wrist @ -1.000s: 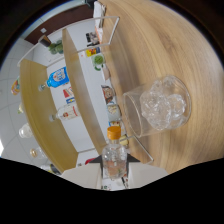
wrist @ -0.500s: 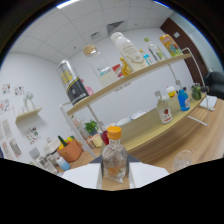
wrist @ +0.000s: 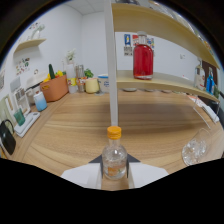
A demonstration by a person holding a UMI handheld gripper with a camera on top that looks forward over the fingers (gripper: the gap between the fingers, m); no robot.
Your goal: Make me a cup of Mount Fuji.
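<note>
Bottle: small clear bottle [wrist: 114,160] with an orange cap [wrist: 114,132], upright, held above the wooden counter [wrist: 75,130].
Gripper: the gripper [wrist: 114,172] has both fingers pressed on the bottle's lower body, one at each side.
Glass: clear glass [wrist: 193,150] on the counter, off to the bottle's right, apart from it.
Shelf: wooden shelf [wrist: 165,80] beyond, carrying a jar of red liquid [wrist: 143,59].
Far end: orange pot [wrist: 54,87] and a yellow cup [wrist: 91,85] near the wall.

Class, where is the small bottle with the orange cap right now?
In the gripper view, the orange-capped bottle is clamped between the tongs, above the wooden counter, with a clear glass to its right.
</note>
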